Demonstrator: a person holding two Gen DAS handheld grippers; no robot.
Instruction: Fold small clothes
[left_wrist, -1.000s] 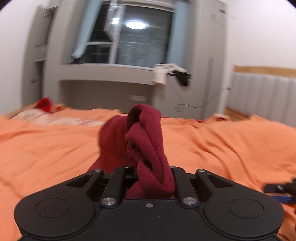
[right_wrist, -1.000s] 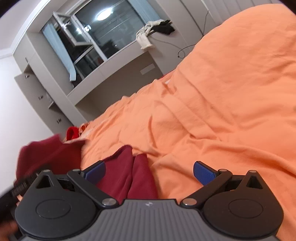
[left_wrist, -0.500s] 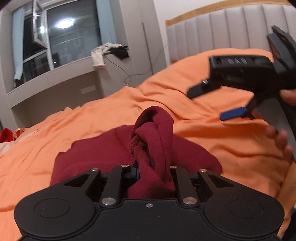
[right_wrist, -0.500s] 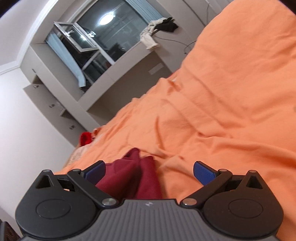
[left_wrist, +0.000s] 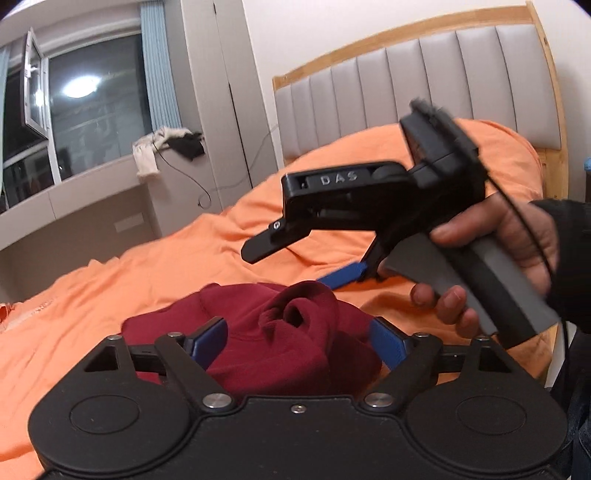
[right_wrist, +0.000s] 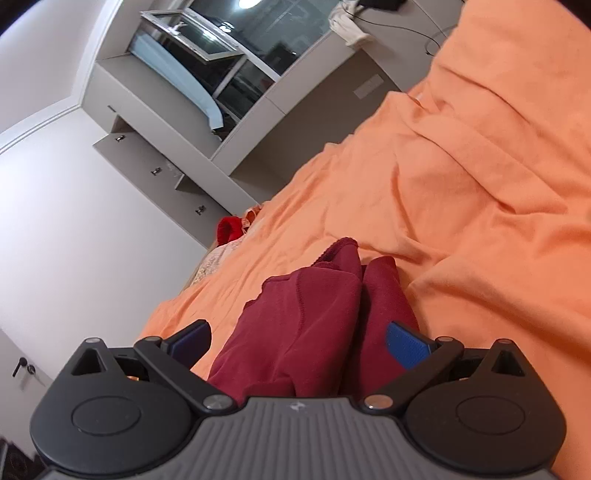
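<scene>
At far left, a dark window (left_wrist: 92, 118) with a pale cloth (left_wrist: 146, 157) on its sill; of no use for the task. Below and in front, the left gripper (left_wrist: 297, 338) with jaws spread wide, pinching nothing. Between the two blue pads, but seemingly not pressed by either, the dark red garment (left_wrist: 258, 354), bunched into a raised knot on the orange bed cover (left_wrist: 110, 295). Probably laid there so that the bed carries the weight while a new edge is chosen. To the right, above the cover, the right gripper (left_wrist: 291, 266), held by the right hand (left_wrist: 517, 243) on its grey handle, tilted down toward the garment. Jaws apart here too and empty; likely coming in for an edge or a corner. Behind it, the padded headboard (left_wrist: 424, 74).

From the right wrist view, the same garment (right_wrist: 306, 314) low between the spread jaws, in two long lobes with a seam on the left one. Hard to say if folded on purpose or only crumpled. Near part hidden under both gripper bodies, so outline, sleeves and kind of garment not readable. Far left at the bed edge, something bright red (right_wrist: 228, 229), too small to name
</scene>
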